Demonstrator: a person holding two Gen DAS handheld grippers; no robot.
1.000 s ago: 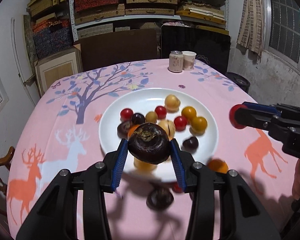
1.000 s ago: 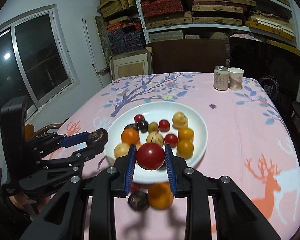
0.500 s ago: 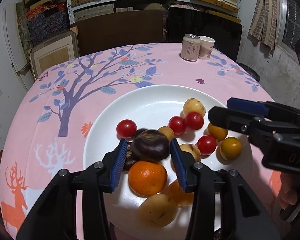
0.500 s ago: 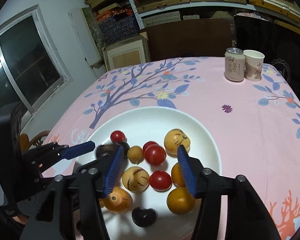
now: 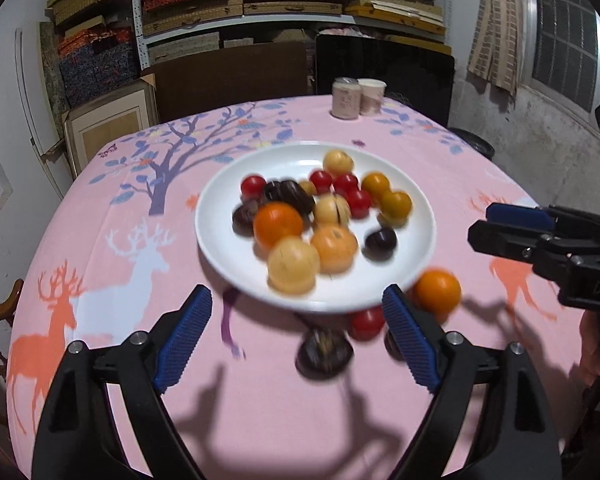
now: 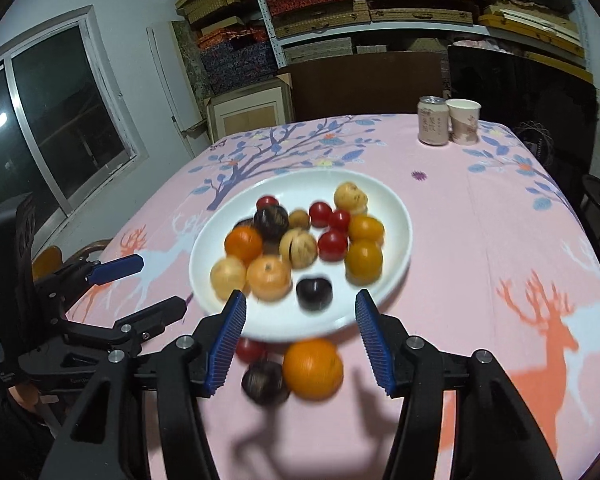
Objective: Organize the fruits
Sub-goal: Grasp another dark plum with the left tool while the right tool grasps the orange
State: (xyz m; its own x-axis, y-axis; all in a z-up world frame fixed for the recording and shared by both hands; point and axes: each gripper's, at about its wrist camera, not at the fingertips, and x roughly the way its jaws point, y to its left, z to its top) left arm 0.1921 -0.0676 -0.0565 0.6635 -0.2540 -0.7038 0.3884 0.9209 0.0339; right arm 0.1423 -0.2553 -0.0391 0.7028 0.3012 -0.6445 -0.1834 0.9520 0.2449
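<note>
One counter (image 5: pixel 100 240), large and draped in a pink cloth printed with deer and a blue-leaved tree; it carries everything below.

One white plate (image 5: pixel 216 240), round, at the middle of the counter. It holds a heap of fruit: two oranges touching each other, pale yellow round fruits, small red tomatoes, amber ones, and several dark purple-brown fruits. Motion blur softens their outlines.

Two hand-held grippers, black with blue ribbed pads. The left hand-held gripper (image 5: pixel 296 336) hovers over the near rim of the plate, its jaws opening and standing far apart, with nothing between the pads. The right hand-held gripper (image 6: pixel 300 332) hangs over the near rim too, jaws moderately apart, gripping nothing; in its own view the plate's edge and the loose fruits show through the gap.

Three loose fruits on the cloth, just off the plate's near edge: one orange (image 6: pixel 313 369), one dark fruit (image 6: pixel 265 382) touching it, one red tomato (image 6: pixel 250 350) close behind, partly under the plate's rim.

One drink can (image 6: pixel 432 121) and one paper cup (image 6: pixel 464 121), side by side at the far edge, well apart from the plate.
</note>
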